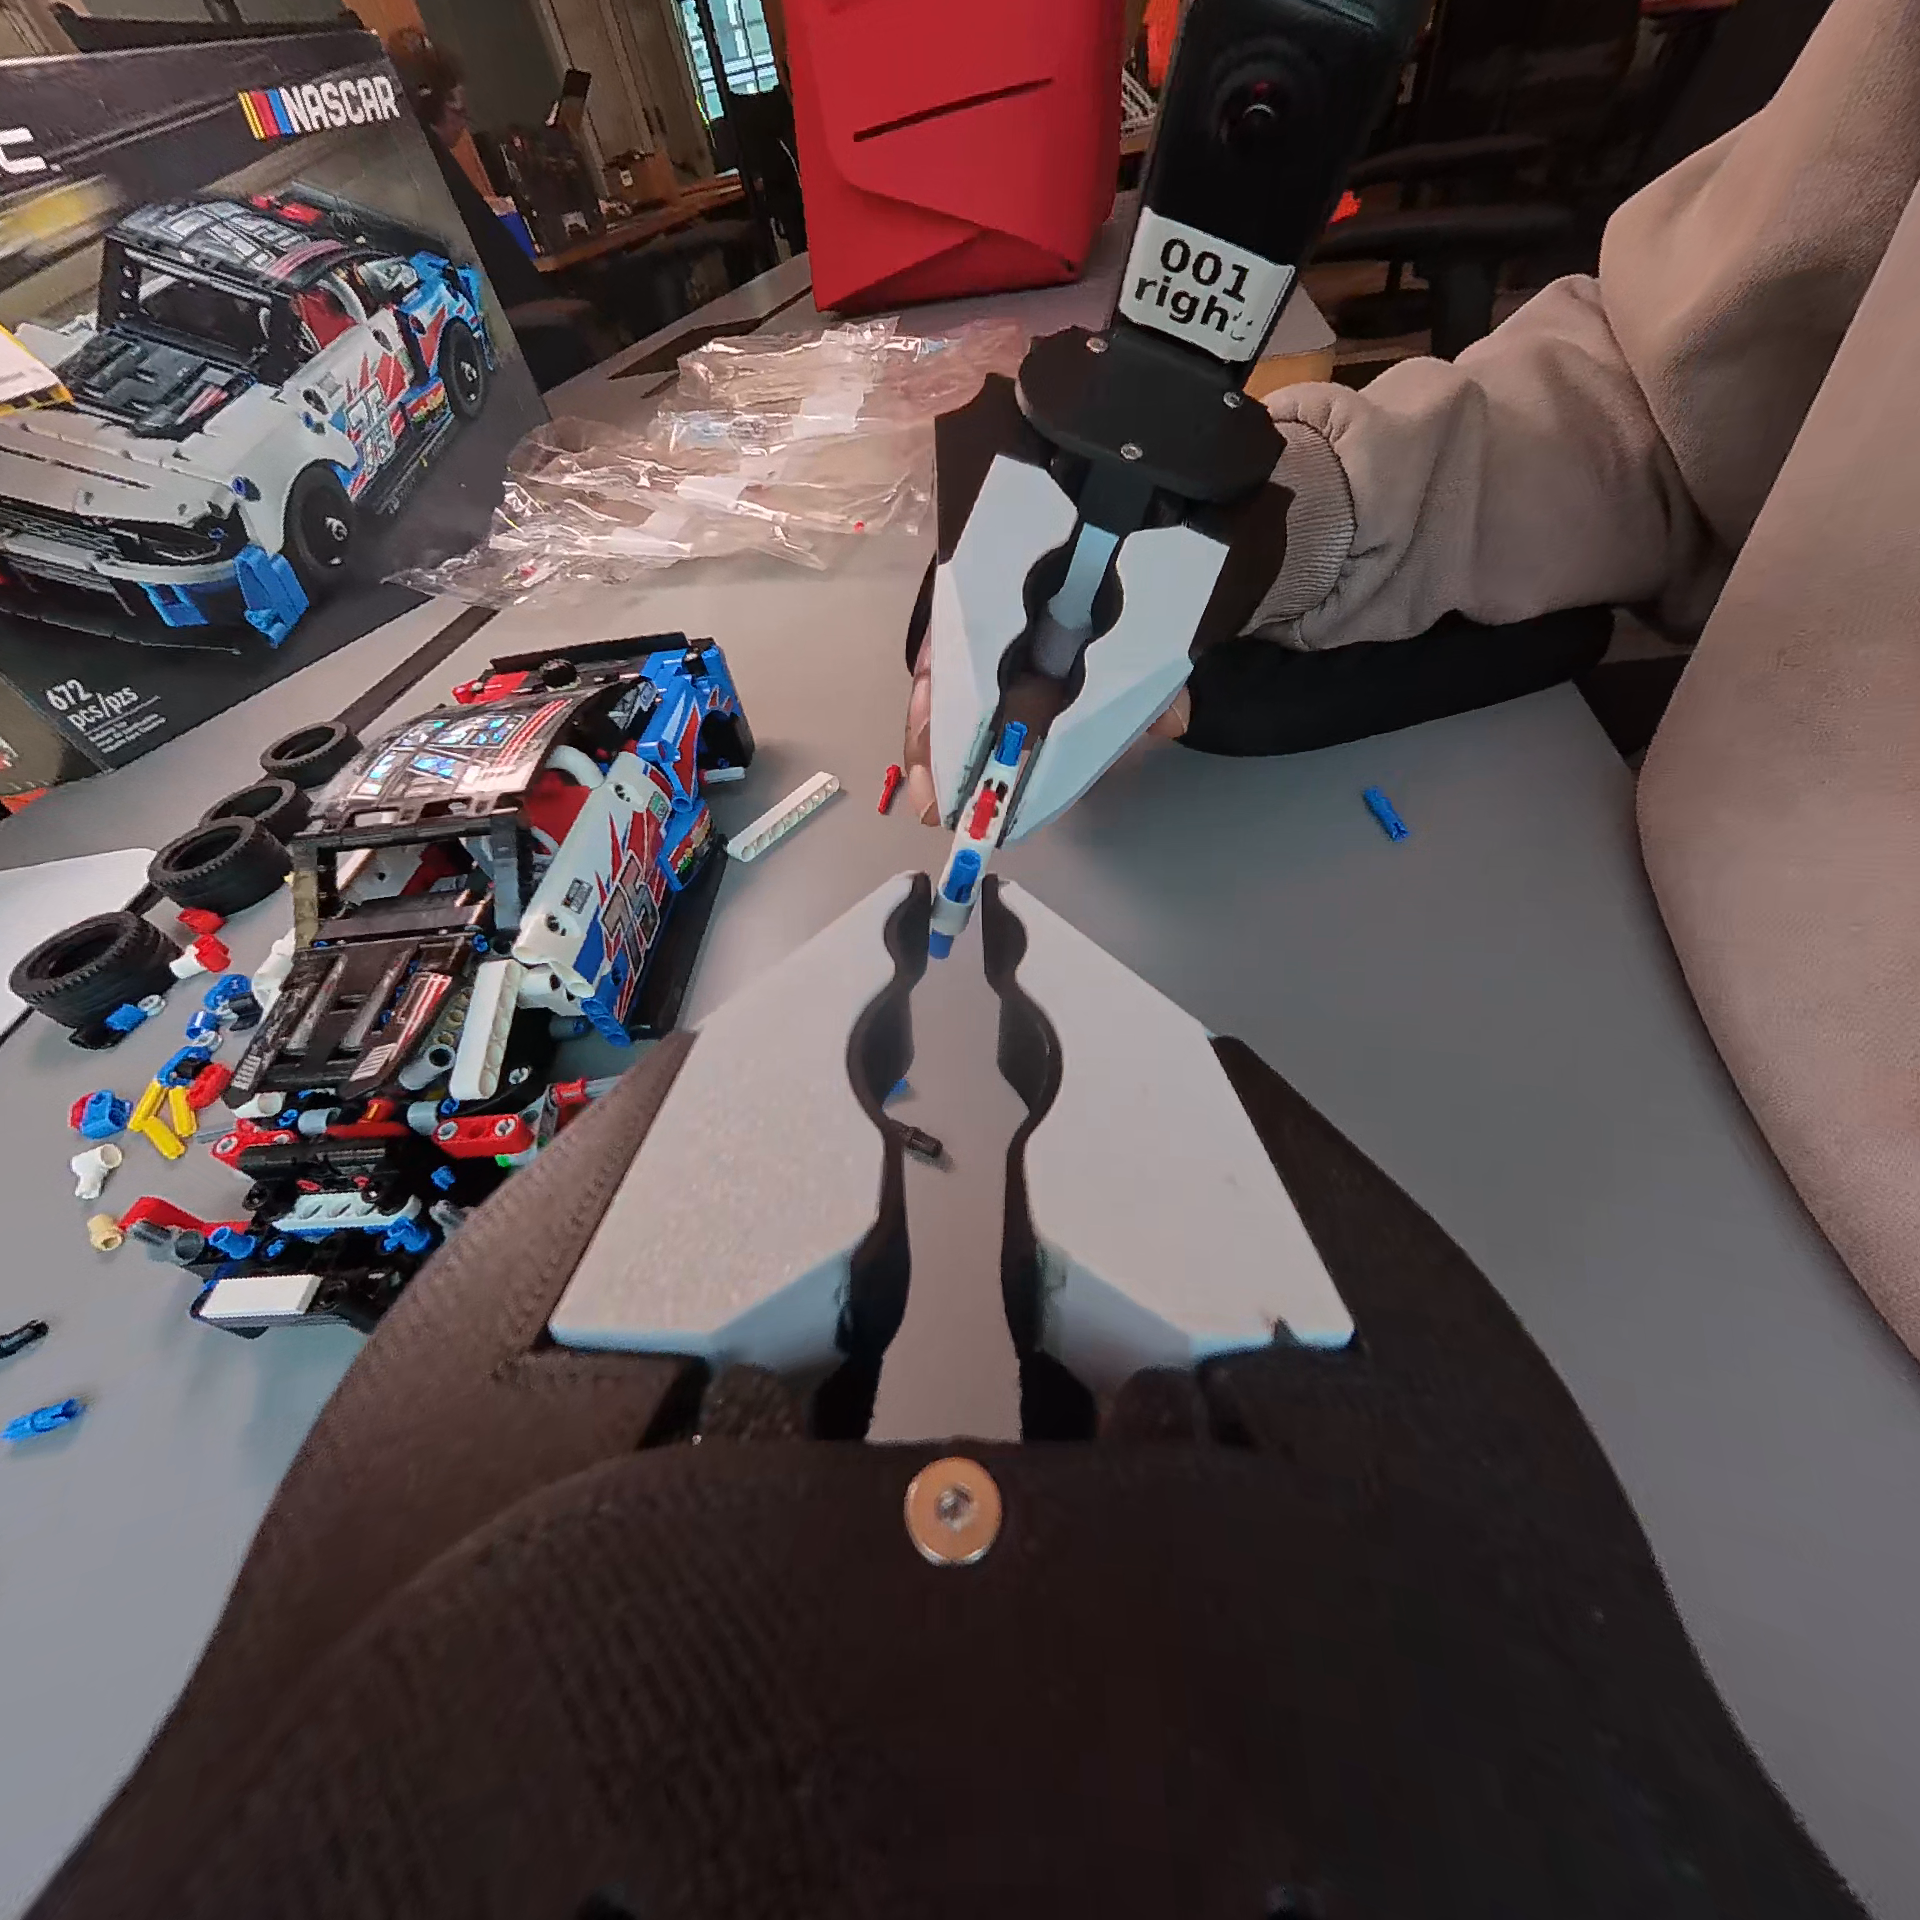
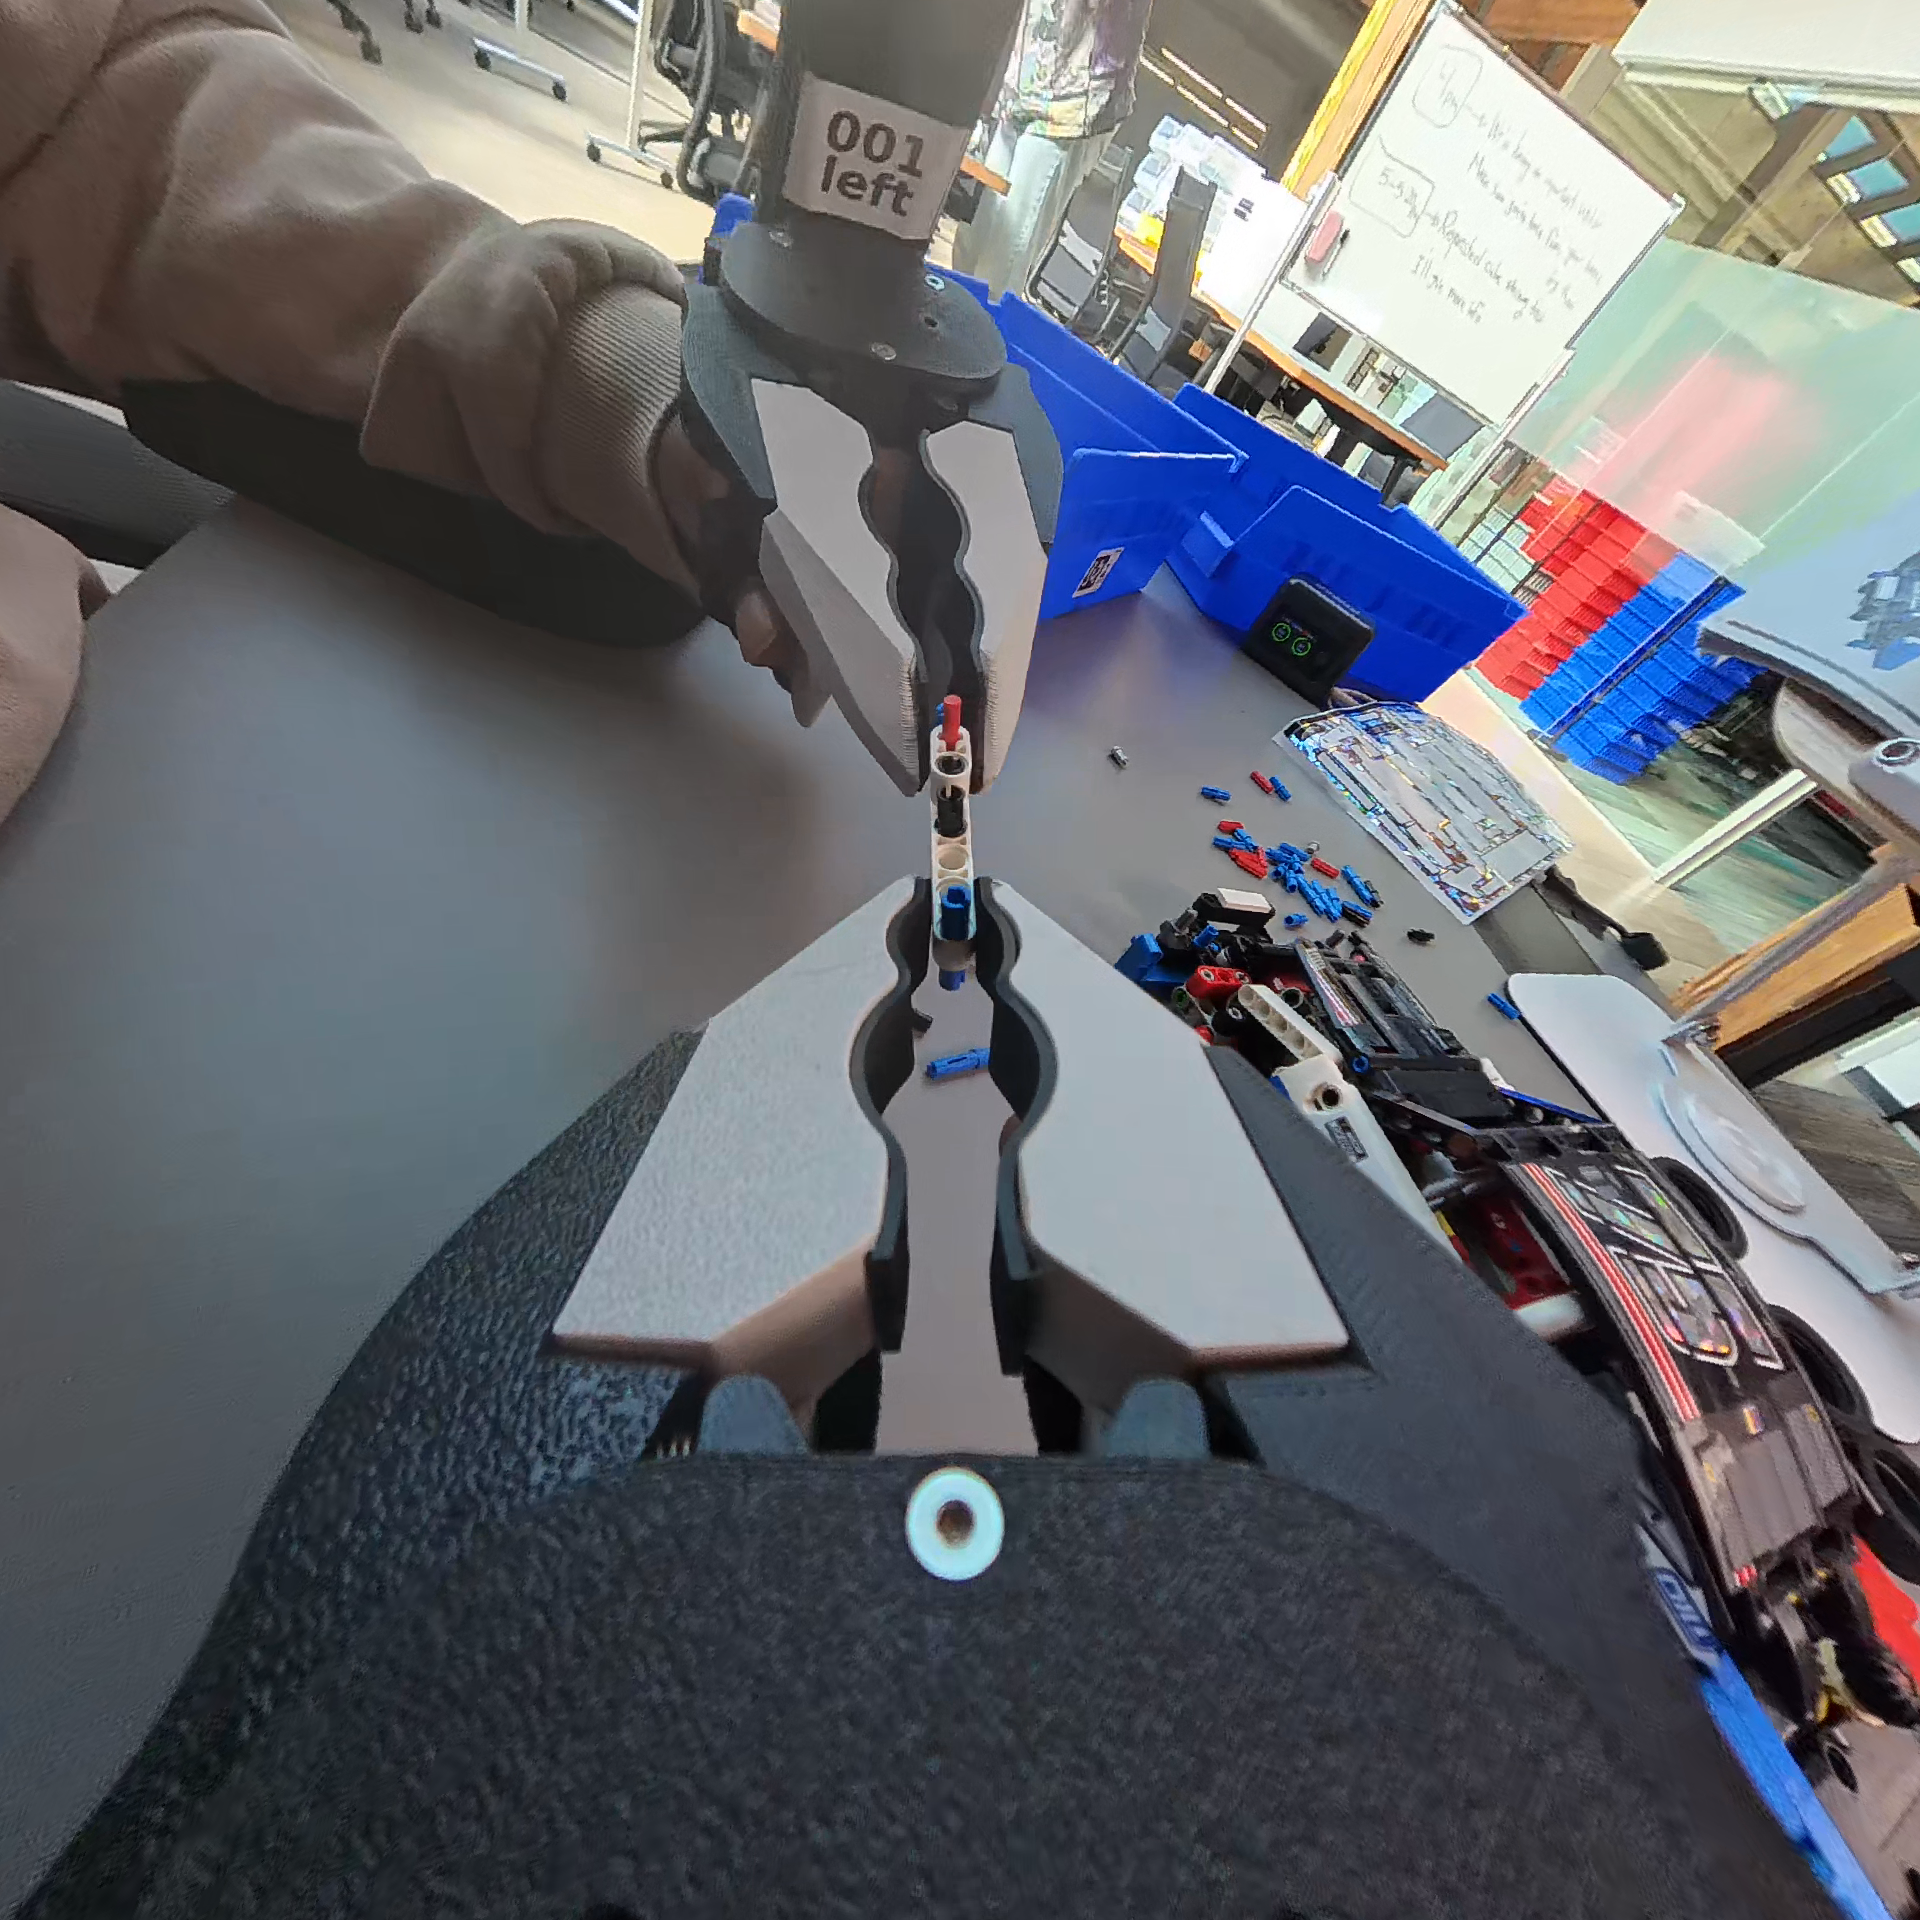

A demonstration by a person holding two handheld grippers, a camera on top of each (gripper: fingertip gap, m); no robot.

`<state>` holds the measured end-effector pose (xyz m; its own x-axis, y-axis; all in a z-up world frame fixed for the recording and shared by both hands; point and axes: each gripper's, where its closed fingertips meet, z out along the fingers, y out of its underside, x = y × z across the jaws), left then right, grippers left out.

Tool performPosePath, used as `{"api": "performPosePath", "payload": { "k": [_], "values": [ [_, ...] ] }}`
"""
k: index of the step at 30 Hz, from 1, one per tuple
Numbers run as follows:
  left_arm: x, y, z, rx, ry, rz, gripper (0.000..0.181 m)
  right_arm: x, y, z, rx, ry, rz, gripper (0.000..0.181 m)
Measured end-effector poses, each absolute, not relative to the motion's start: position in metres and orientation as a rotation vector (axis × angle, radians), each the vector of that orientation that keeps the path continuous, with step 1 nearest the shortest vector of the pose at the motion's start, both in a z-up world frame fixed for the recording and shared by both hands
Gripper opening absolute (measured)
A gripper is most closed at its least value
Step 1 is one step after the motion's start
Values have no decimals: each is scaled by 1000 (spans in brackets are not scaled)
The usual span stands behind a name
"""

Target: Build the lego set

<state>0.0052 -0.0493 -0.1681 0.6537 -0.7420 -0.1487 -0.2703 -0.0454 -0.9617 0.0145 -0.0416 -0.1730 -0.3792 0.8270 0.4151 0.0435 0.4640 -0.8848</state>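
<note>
A short white beam (image 1: 961, 873) with blue, red and black pins in it is held in the air between both grippers. My left gripper (image 1: 951, 888) is shut on one end of it. My right gripper (image 2: 951, 894) is shut on the other end. In the right wrist view the beam (image 2: 951, 847) stands upright between my fingertips and the left gripper (image 2: 951, 769), with a red pin at its far end. The right gripper (image 1: 982, 821) faces me in the left wrist view. The partly built race car (image 1: 468, 935) sits on the grey table to the left, and also shows in the right wrist view (image 2: 1455, 1143).
Several black tyres (image 1: 218, 862) and loose coloured pins (image 1: 156, 1112) lie left of the car. A loose white beam (image 1: 784, 816), a red pin (image 1: 888, 787) and a blue pin (image 1: 1385, 812) lie nearby. The set box (image 1: 239, 364), plastic bags (image 1: 727, 457), sticker sheet (image 2: 1423, 800) and blue bins (image 2: 1299, 520) stand farther off. The grippers are tip to tip, or close to it.
</note>
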Motion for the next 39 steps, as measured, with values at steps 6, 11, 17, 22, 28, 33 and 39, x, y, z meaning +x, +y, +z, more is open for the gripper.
{"api": "performPosePath", "payload": {
  "k": [6, 11, 17, 22, 28, 33, 39],
  "values": [
    [1, -46, -170, -1727, 683, -721, 17, 14, -41, -171, -686, -1737, 948, 5],
    [0, -47, -172, -1739, 653, -795, 14, 16, -40, -171, -663, -1739, 914, 5],
    [2, -47, -174, -1727, 698, -743, 10, 17, -40, -173, -654, -1747, 887, 5],
    [0, -46, -175, -1701, 744, -626, 8, 15, -37, -175, -676, -1744, 857, 6],
    [-1, -45, -171, -1686, 719, -645, 8, 14, -36, -175, -678, -1735, 843, 5],
    [-5, -42, -170, -1712, 628, -748, 9, 14, -32, -175, -658, -1728, 789, 6],
    [-15, -37, -159, -1727, 385, -1017, 37, 14, -29, -177, -608, -1731, 705, 6]
  ]
}}
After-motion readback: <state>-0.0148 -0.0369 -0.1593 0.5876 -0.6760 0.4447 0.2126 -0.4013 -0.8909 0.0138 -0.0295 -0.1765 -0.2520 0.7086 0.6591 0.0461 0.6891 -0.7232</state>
